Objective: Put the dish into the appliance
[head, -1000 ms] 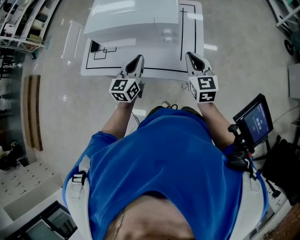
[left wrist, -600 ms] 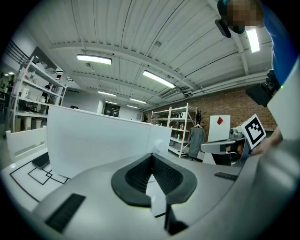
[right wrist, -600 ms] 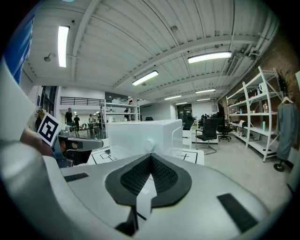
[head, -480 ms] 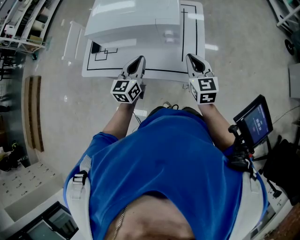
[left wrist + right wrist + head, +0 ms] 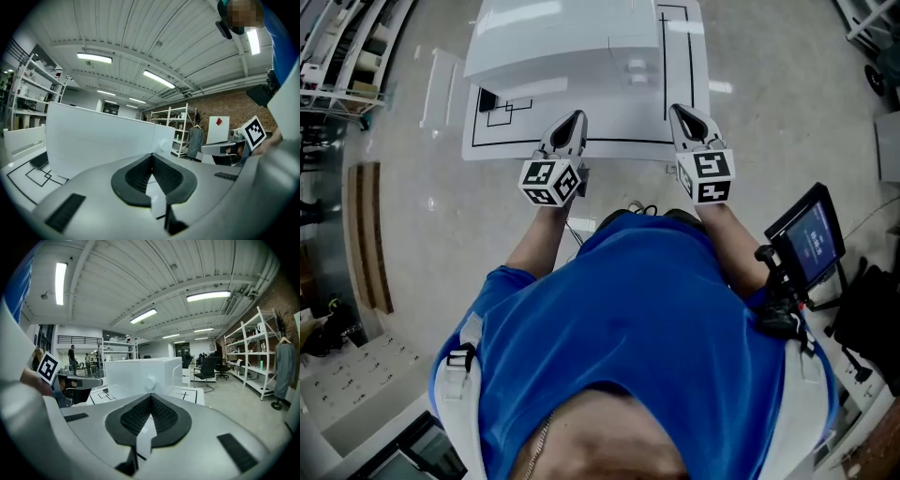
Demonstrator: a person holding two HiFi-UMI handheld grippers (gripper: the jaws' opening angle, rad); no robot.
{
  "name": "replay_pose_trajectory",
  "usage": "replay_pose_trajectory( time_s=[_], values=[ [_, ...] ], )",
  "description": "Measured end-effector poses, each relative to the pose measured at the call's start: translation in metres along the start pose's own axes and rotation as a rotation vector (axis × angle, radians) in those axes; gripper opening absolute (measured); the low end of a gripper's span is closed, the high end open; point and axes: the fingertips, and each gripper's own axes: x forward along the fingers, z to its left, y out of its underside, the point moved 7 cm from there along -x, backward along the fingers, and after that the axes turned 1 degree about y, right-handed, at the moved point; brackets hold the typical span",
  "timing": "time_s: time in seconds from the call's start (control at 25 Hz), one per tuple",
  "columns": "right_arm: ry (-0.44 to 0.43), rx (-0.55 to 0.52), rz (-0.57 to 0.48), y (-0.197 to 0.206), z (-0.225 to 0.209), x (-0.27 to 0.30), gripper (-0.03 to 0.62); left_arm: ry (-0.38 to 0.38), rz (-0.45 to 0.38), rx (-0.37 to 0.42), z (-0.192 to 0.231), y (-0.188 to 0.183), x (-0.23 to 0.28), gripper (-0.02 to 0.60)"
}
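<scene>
left gripper (image 5: 575, 116) and right gripper (image 5: 681, 112) are being held shut and empty before the white appliance (image 5: 562, 42); dish is being shown in no view, so it risks being knocked unseen

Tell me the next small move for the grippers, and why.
Probably part the fingers of the left gripper and ease it forward to the white appliance, whose front looks closed. Both it and the right gripper are shut on nothing at the near edge of the table, and no dish is clearly in view, so getting the appliance open seems the first step.
</scene>
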Motion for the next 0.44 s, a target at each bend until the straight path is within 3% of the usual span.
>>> replay_pose_trajectory(
  time_s=[0.44],
  values=[
    [0.039, 0.001, 0.016, 0.003, 0.012, 0.022, 0.002, 0.033, 0.003, -0.012, 0.029, 0.004, 0.006, 0.008]
  ],
)
